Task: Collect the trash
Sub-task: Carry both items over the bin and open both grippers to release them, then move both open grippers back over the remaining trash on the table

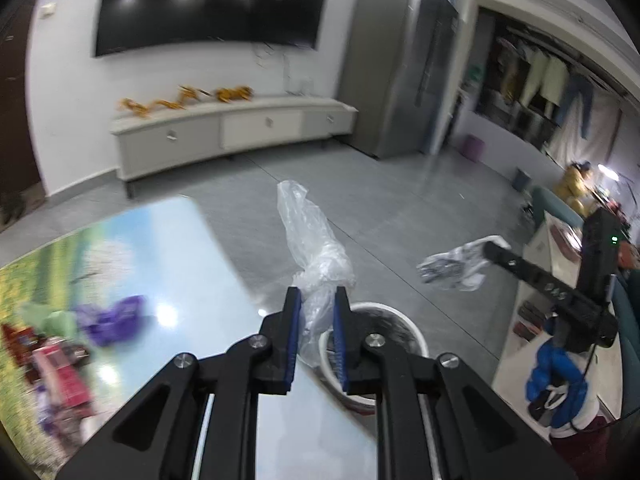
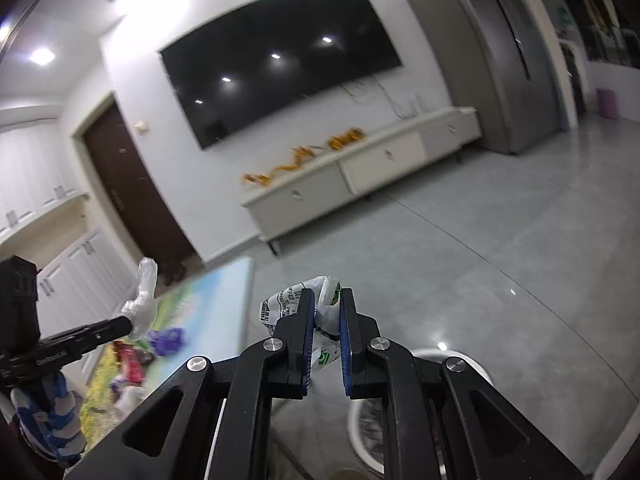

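My left gripper (image 1: 317,294) is shut on a crumpled clear plastic bag (image 1: 310,240), held above the table edge and the white round bin (image 1: 404,330) on the floor. My right gripper (image 2: 327,298) is shut on a white printed wrapper (image 2: 286,300) with green marks, held above the bin (image 2: 472,364). In the left wrist view the right gripper (image 1: 490,250) holds that wrapper (image 1: 452,266) at the right. In the right wrist view the left gripper (image 2: 128,326) holds the clear bag (image 2: 144,296) at the left.
The glossy table (image 1: 192,264) with a landscape print carries a purple wrapper (image 1: 116,316), a red packet (image 1: 64,376) and other litter at the left. A TV cabinet (image 1: 224,128) and a grey fridge (image 1: 396,64) stand beyond the grey floor.
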